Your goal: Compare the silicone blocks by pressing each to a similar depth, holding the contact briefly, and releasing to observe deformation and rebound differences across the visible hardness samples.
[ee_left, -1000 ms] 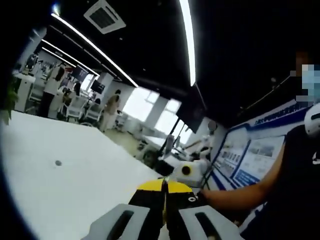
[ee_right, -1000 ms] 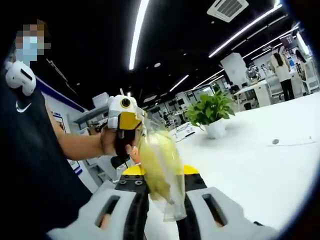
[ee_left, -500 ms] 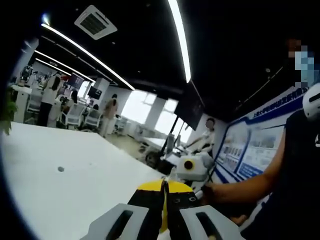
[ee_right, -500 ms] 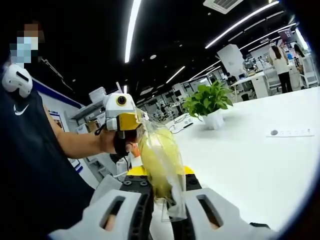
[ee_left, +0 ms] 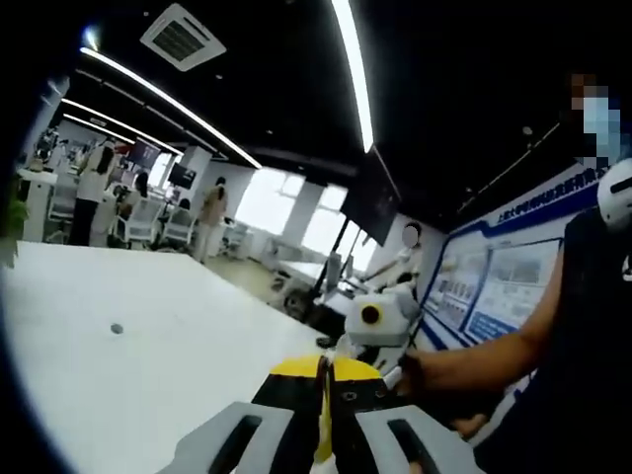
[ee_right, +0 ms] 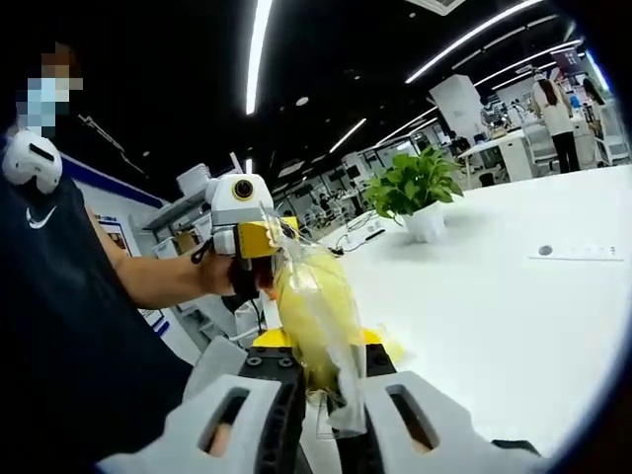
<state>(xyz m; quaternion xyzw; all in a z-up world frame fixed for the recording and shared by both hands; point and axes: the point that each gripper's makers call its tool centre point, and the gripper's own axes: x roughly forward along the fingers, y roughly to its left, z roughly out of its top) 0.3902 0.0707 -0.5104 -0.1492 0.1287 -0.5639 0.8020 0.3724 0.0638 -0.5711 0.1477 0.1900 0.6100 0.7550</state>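
A clear plastic bag [ee_right: 321,331] with a yellow silicone block [ee_right: 314,306] inside hangs in the air above the white table [ee_right: 494,316]. My right gripper [ee_right: 318,367] is shut on the bag's lower end. My left gripper [ee_right: 259,247] comes in from the left, held by a hand, and pinches the bag's upper end. In the left gripper view my left gripper [ee_left: 323,373] is shut, with a thin yellow sliver of the bag [ee_left: 322,446] between its jaws. Just beyond it sits my right gripper [ee_left: 377,321].
The white table [ee_left: 128,385] has a small round insert [ee_left: 117,328], also seen as a round insert [ee_right: 544,251]. A potted plant [ee_right: 415,193] stands at the table's far edge. The person's arm [ee_left: 484,370] and dark-clothed body [ee_right: 69,336] are close by. Other people stand at desks behind.
Both views have shifted slightly with the hands. In the left gripper view the right gripper now shows higher and larger. The bag stays pinched at both ends.
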